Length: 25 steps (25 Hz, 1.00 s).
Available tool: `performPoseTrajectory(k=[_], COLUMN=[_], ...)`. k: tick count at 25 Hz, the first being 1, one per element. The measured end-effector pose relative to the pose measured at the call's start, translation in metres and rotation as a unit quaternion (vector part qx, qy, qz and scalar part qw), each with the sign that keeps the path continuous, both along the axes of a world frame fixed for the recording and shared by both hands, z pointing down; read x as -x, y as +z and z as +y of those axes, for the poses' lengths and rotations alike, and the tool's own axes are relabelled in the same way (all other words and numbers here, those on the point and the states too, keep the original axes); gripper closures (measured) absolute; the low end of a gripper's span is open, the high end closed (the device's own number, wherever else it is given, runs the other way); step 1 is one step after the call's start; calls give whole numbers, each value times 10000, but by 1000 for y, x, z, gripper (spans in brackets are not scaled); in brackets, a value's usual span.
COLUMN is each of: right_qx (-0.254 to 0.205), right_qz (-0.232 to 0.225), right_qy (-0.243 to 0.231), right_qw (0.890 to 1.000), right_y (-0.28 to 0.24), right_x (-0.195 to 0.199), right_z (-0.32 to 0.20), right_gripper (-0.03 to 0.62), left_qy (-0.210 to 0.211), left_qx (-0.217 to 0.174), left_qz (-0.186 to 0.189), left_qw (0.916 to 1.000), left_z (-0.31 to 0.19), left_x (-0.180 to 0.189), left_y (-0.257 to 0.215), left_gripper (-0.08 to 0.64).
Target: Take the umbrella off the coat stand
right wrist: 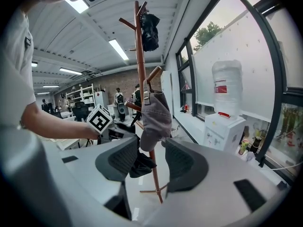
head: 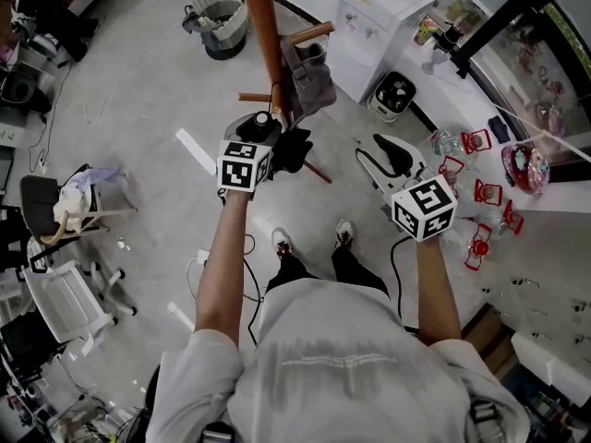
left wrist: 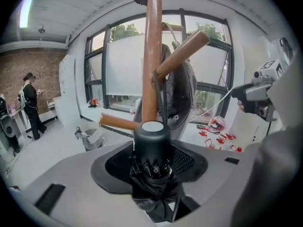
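Note:
A folded black umbrella [head: 288, 149] is held close beside the brown pole of the coat stand [head: 261, 35]. My left gripper [head: 266, 135] is shut on it. In the left gripper view the umbrella's round black end cap [left wrist: 152, 138] stands up between the jaws, with its gathered fabric below and the pole [left wrist: 152, 56] right behind. Whether the umbrella still hangs from a peg [left wrist: 117, 122] is hidden. My right gripper [head: 392, 160] is off to the right, open and holding nothing. Past the right gripper [right wrist: 150, 148], the stand [right wrist: 140, 74] and the umbrella [right wrist: 138, 165] are in sight.
A grey cap [head: 310, 77] hangs from a stand peg, just right of the umbrella [right wrist: 155, 115]. A water dispenser [head: 374, 26] and a small white bin [head: 394, 95] stand beyond. A waste bin [head: 222, 26] sits far left of the pole. Office chairs [head: 65, 210] crowd the left.

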State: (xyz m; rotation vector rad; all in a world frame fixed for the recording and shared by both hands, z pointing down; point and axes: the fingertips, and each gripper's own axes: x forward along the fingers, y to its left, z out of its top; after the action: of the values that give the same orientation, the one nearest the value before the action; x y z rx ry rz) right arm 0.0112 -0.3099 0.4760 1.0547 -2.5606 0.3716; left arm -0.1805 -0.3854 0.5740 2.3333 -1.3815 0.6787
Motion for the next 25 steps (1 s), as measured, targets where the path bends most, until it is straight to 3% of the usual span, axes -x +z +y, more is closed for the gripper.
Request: performPoseTrajectory(k=[12, 18, 25], right_qx=[-14, -8, -27], right_qz=[-139, -222, -279], right_qy=[-54, -82, -148], right_qw=[9999, 9997, 9995], right_y=[-4, -4, -7], right_x=[5, 6, 13], right_z=[3, 7, 6], right_gripper=[396, 396, 397], left_qy=[102, -5, 77], left_qx=[-87, -305, -258], left_qz=[661, 743, 800], left_qw=[9977, 9968, 9964], left_z=[17, 26, 36], left_x=[-16, -15, -17], left_y=[-38, -53, -62], left_gripper=[333, 334, 334])
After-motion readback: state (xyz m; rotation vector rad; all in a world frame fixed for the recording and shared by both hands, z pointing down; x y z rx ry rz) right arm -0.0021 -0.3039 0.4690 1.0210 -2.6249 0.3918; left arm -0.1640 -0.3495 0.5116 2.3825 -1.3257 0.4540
